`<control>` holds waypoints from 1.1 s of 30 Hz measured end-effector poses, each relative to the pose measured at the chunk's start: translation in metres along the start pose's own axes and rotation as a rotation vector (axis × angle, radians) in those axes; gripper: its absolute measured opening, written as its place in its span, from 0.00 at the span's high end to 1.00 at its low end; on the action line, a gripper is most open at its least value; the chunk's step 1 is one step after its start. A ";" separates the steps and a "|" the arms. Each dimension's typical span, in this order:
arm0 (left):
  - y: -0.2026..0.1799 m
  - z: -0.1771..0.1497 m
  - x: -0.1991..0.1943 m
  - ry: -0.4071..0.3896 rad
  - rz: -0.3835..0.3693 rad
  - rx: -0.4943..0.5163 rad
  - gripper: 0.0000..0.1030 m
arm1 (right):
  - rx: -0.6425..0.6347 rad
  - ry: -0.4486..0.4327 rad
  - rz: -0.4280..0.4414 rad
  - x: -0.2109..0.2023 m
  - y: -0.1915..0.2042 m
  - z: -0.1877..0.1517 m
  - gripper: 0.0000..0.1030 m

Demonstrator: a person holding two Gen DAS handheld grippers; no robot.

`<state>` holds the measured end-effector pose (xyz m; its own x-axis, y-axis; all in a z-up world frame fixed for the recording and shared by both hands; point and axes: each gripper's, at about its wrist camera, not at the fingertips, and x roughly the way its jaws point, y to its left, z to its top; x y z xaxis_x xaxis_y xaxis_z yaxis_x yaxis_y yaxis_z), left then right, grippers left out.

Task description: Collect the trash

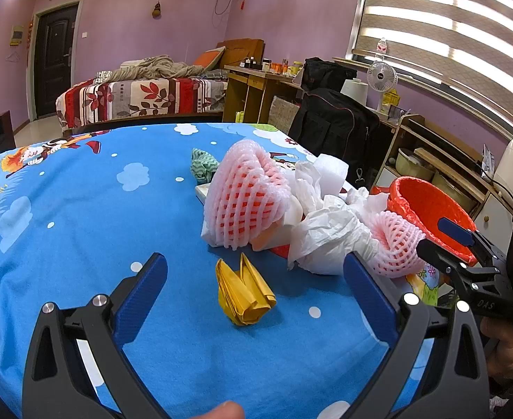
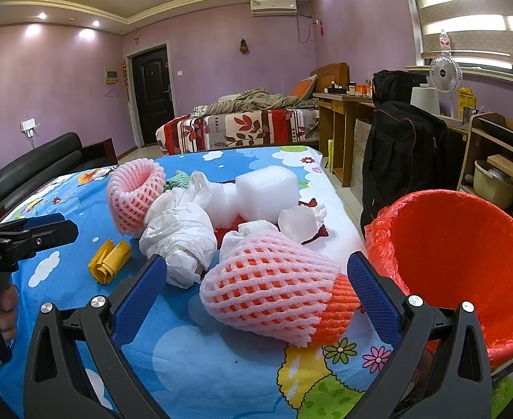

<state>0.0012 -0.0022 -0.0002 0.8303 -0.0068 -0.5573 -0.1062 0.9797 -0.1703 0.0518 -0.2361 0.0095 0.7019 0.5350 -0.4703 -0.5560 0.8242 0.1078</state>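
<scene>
Trash lies on a blue cartoon-print tablecloth (image 1: 81, 216). A folded yellow paper (image 1: 244, 291) sits between the open fingers of my left gripper (image 1: 256, 293), untouched. Behind it are a pink foam fruit net (image 1: 246, 195), crumpled white paper (image 1: 326, 237) and a second pink net (image 1: 398, 246). My right gripper (image 2: 256, 289) is open around that second pink net (image 2: 274, 293), which lies on its side over an orange net. A bin lined with a red bag (image 2: 462, 262) stands at the table's right edge. White foam blocks (image 2: 267, 192) and a green wrapper (image 2: 178, 178) lie further back.
A black suitcase (image 2: 403, 160) stands beyond the bin beside wooden shelves (image 2: 501, 153). A bed (image 2: 242, 129) with a patterned cover is at the back, and a black sofa (image 2: 43, 160) is on the left. A hand (image 2: 6, 310) holds the other gripper's handle.
</scene>
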 end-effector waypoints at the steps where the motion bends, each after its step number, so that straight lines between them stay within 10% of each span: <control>1: 0.000 0.000 0.000 0.000 0.000 0.000 0.05 | 0.000 0.000 0.001 0.000 0.000 0.000 0.06; 33: 0.000 0.000 0.000 0.003 0.001 0.000 0.05 | 0.005 0.007 0.000 0.002 -0.003 -0.003 0.06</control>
<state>0.0016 -0.0021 -0.0003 0.8285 -0.0070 -0.5600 -0.1068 0.9796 -0.1702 0.0534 -0.2382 0.0057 0.6984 0.5338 -0.4767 -0.5541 0.8249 0.1120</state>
